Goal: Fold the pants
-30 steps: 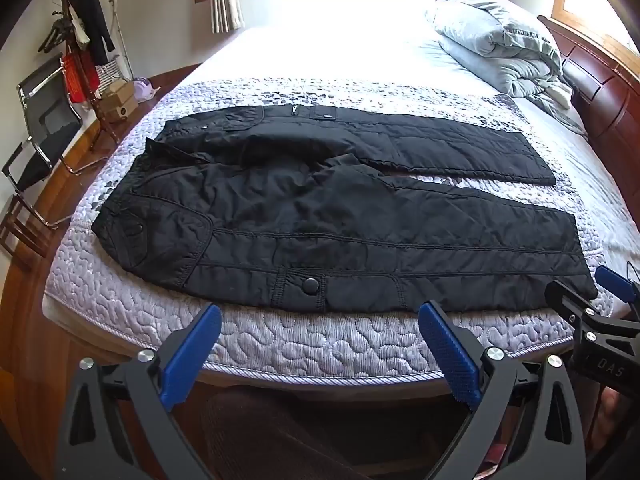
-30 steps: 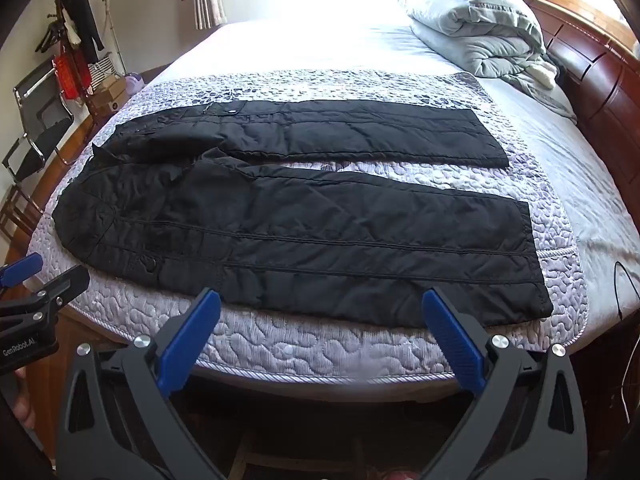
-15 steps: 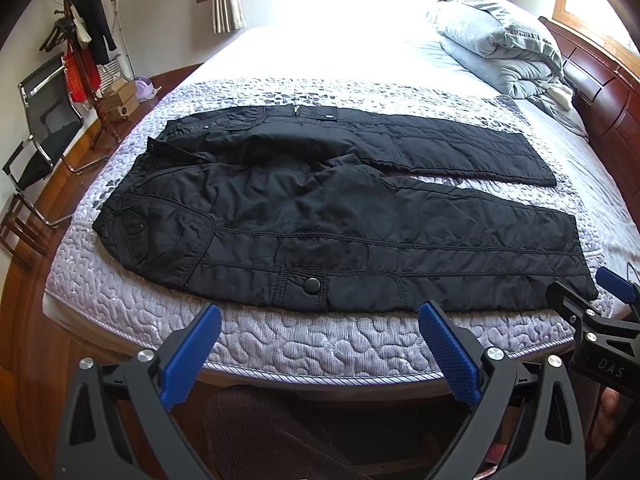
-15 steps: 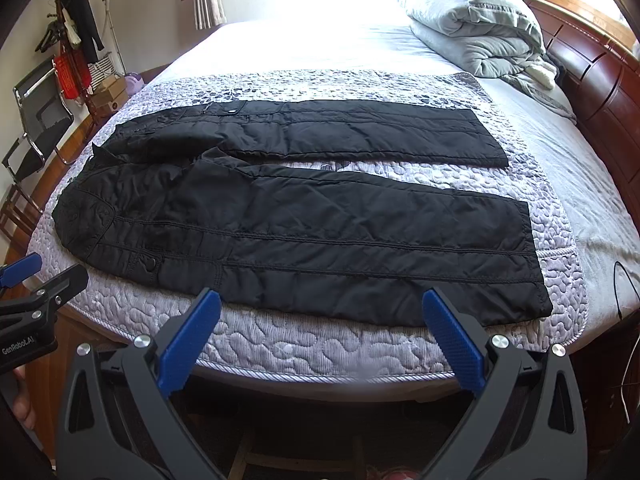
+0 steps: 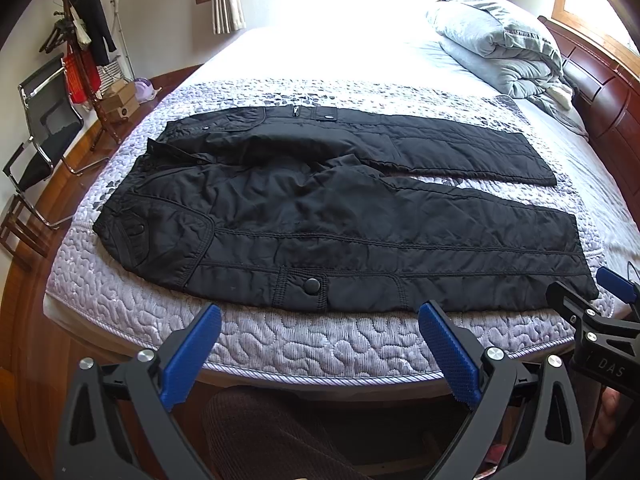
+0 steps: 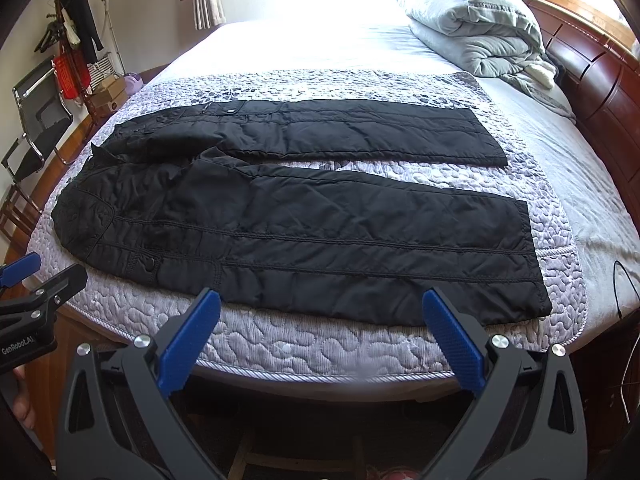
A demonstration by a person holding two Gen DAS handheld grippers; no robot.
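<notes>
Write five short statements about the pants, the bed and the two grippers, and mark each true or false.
1. The black pants lie spread flat on the bed. True.
2. The left gripper is clamped on the waistband. False: it is open and hangs short of the bed edge, holding nothing.
3. The two legs lie stacked one on the other. False: they lie apart, with a strip of quilt showing between them.
4. A folded grey duvet sits near the wooden headboard. True.
5. The right gripper holds the near leg's hem. False: it is open and clear of the cloth.
</notes>
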